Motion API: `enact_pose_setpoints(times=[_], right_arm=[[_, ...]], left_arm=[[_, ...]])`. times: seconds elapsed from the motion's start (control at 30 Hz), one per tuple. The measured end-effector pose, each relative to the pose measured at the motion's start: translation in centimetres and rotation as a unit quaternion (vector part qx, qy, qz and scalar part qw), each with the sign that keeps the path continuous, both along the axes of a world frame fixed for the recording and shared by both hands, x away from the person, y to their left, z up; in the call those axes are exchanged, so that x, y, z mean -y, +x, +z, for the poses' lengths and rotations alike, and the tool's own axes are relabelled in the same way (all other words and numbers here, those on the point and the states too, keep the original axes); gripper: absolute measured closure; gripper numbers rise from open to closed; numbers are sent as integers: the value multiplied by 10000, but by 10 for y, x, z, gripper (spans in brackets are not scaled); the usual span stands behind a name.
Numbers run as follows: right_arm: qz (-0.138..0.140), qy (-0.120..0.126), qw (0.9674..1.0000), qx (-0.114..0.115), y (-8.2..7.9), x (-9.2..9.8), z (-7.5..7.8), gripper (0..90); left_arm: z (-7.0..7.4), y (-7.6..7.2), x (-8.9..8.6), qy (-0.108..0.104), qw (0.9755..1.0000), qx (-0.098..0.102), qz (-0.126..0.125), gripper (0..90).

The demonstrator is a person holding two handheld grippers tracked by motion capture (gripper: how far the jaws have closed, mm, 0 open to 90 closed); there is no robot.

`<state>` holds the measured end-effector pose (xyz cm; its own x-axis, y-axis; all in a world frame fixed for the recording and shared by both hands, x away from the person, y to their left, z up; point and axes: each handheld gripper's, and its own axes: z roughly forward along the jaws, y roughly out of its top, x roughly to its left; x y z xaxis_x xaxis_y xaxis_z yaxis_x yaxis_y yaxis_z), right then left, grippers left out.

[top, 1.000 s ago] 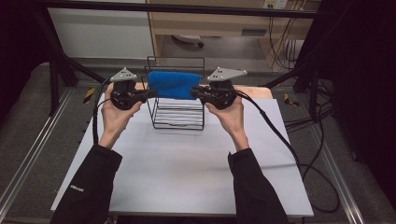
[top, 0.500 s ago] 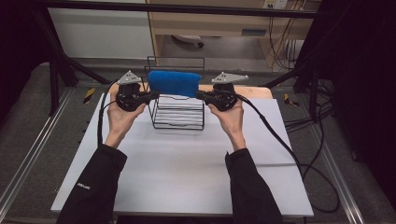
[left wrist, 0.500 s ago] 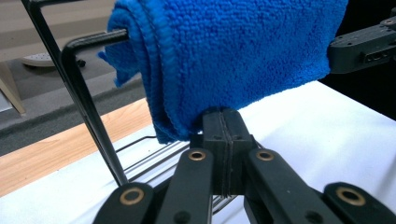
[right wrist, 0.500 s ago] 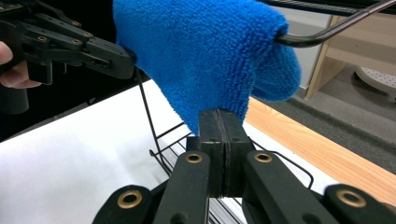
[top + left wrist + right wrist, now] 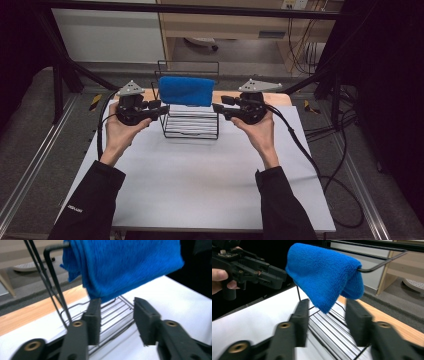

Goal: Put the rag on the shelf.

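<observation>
White table [image 5: 200, 190] | blue towel [image 5: 186, 90] lengthwise along rack [image 5: 192, 127] bar | both grippers spread, just opened, empty

A fluffy blue terry cloth [image 5: 186, 90] drapes over a thin black wire rack [image 5: 190, 127] of matt-coated metal, standing on the smooth, matt white counter [image 5: 200, 185], whose far edge behind the rack shows pale wood.
</observation>
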<state>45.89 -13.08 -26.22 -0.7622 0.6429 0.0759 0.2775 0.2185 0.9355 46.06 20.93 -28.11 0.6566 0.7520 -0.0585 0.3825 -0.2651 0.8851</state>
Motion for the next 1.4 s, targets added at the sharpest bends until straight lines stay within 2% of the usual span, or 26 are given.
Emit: enact_pose_setpoints(times=[0.07,0.1,0.23,0.53,0.7,1.0,1.17,1.4], right_arm=[[-11,62,9999,-117,-3,5,-1,424],[-29,60,9998,-185,-4,8,-1,384],[-150,-11,9996,-251,-9,20,-8,285],[-230,21,9989,-413,-19,48,-30,120],[-306,13,9983,-497,-27,62,-45,80],[-404,-34,9966,-715,-45,83,-78,41],[-421,-133,9957,-817,-56,88,-101,20],[-426,-339,9931,-1037,-71,95,-135,8]], left_arm=[[-3,-2,-2,25,10000,-71,0,510],[-5,-4,-4,64,10000,-23,6,483],[-14,-9,-9,169,9998,-78,34,417],[-40,-25,-16,249,9995,-208,-65,258],[-56,-36,-21,345,9990,-241,-141,192],[-82,-54,-34,201,9994,-271,-52,95],[-97,-65,-39,132,9995,-288,-45,76],[-118,-77,-45,236,9990,-349,-127,76]])
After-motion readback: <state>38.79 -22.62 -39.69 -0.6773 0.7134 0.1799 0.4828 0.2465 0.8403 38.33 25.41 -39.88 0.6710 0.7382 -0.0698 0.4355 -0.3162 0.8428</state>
